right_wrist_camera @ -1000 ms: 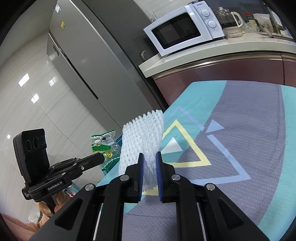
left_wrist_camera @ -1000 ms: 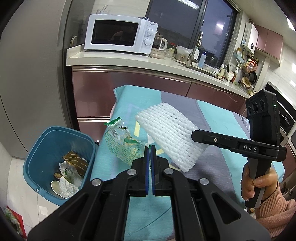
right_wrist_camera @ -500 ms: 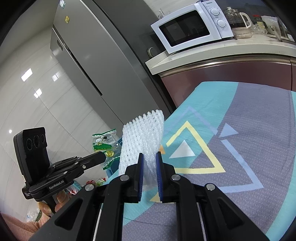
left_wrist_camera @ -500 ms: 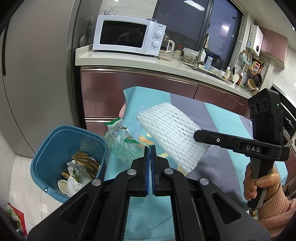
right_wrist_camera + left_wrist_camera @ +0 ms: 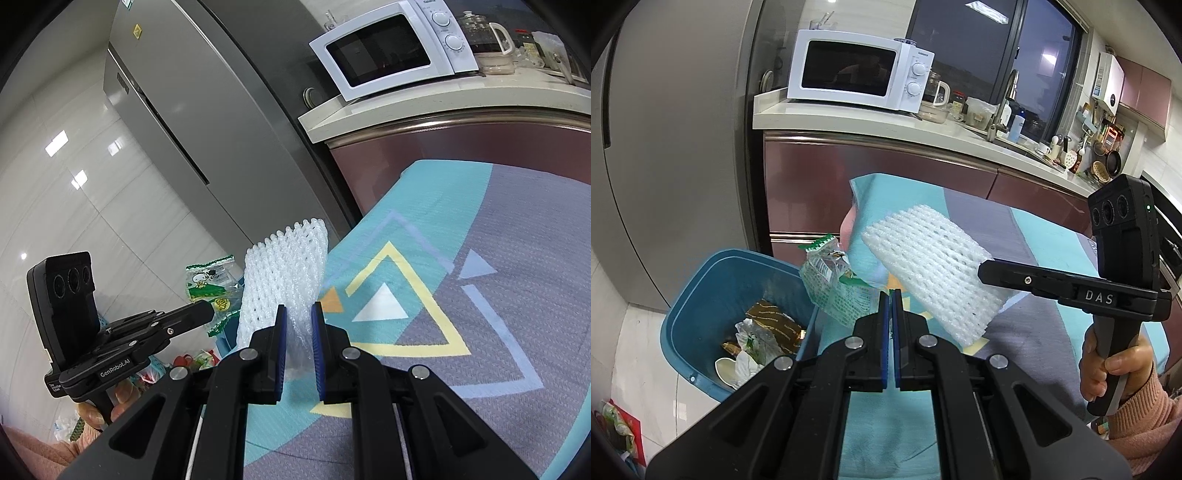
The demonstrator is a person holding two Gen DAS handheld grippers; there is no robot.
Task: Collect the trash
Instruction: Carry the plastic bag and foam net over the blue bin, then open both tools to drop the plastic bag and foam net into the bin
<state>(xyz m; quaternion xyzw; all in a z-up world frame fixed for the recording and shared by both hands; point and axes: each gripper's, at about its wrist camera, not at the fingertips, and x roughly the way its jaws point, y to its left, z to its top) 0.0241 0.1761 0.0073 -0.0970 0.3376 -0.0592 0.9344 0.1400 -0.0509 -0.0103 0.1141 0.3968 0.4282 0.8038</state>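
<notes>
White foam net (image 5: 284,273) sticks up from the right gripper (image 5: 297,317), its lower end clamped between the blue pads, over the table edge. Beside it, the green-printed wrapper (image 5: 834,284) is pinched in the left gripper (image 5: 889,299), jaws nearly together, hanging just above the blue bin's (image 5: 701,273) rim.

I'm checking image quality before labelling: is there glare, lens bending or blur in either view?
Left wrist view: sharp; fisheye bows the counter edge, dark corners, ceiling lights mirrored in the window. Right wrist view: fridge and counter lines curve strongly, bright spots glare on the wall tiles, foam net stays crisp.
</notes>
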